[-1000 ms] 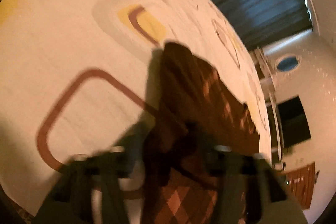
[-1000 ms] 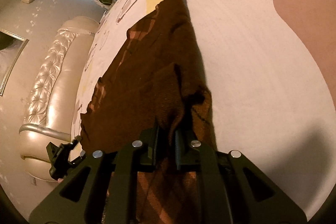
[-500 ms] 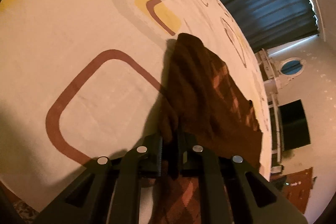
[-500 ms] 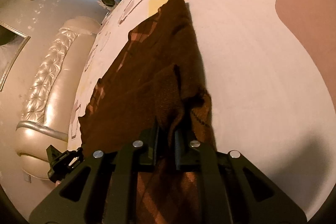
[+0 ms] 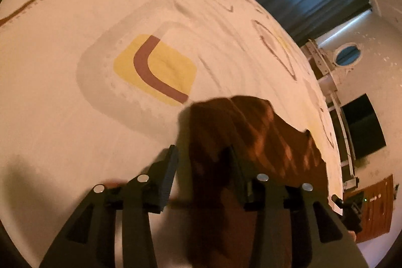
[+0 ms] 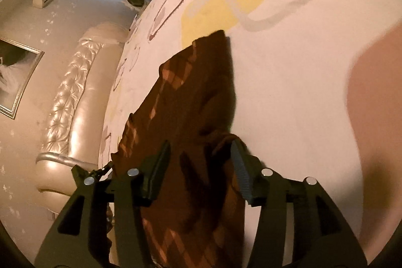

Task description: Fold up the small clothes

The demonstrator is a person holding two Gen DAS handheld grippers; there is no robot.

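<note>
Both grippers have just let go: half a second ago each one pinched a bit of the brown diamond-pattern knit garment, and now their jaws have just been opening. On the left gripper, the jaws stand apart with the cloth's edge lying loose between them, and neither pad presses on it. On the right gripper, the jaws are also spread, with a raised fold of the garment between them, not squeezed. This garment lies folded in a long strip on the white bedsheet, just beside the sheet's yellow patch. Beyond the garment, past the far edge of the sheet, a shiny padded headboard shows in the right wrist view.
</note>
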